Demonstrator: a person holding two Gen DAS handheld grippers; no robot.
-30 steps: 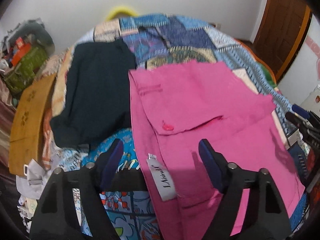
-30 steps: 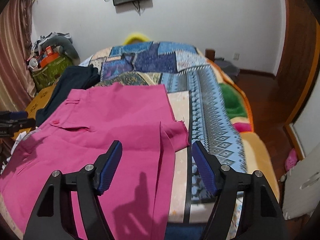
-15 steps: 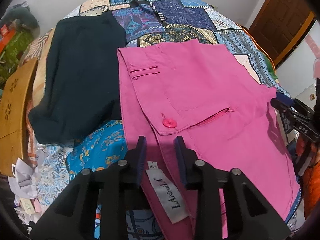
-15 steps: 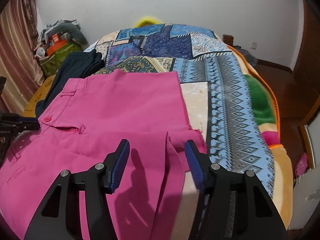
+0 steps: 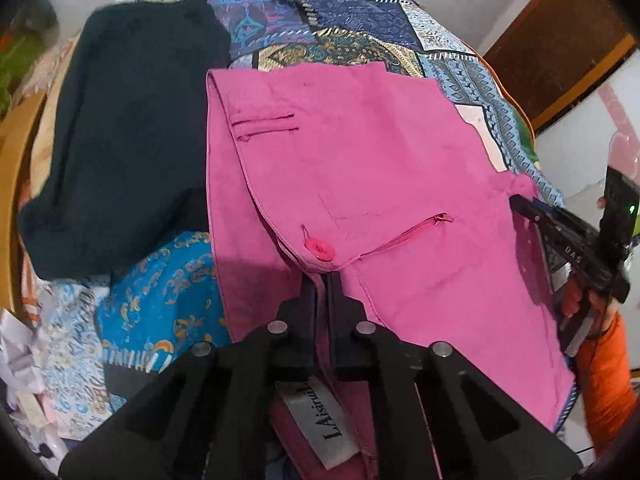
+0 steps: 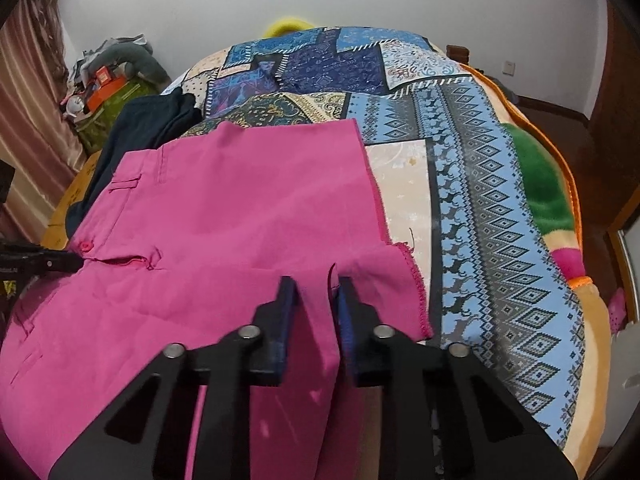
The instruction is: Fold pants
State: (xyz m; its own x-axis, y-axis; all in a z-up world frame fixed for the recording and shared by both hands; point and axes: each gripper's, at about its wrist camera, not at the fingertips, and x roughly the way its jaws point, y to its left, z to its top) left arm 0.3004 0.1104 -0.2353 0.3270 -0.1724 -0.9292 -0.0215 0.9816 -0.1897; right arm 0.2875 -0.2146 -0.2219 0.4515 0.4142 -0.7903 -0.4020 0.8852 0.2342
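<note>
The pink pants (image 5: 360, 168) lie spread on the patchwork bed, waistband to the left and a pink button (image 5: 319, 249) at the fly. My left gripper (image 5: 322, 280) is shut on the waistband just below the button, by a white label (image 5: 320, 432). In the right wrist view the pants (image 6: 224, 216) fill the left half. My right gripper (image 6: 314, 292) has nearly closed on a raised fold of pink cloth near the frayed hem (image 6: 416, 276). The left gripper tip (image 6: 60, 266) shows at the left edge, and the right gripper (image 5: 568, 248) shows at the right in the left wrist view.
A dark navy garment (image 5: 120, 136) lies beside the pants on the left. The patchwork bedspread (image 6: 500, 208) stretches to the right. A wooden board (image 5: 16, 184) and cluttered goods (image 6: 104, 76) stand at the bed's left side. A brown door (image 5: 560, 32) is at the right.
Both grippers moved forward and down onto the pants and closed from wide open: the left onto the waistband, the right around a fold near the hem.
</note>
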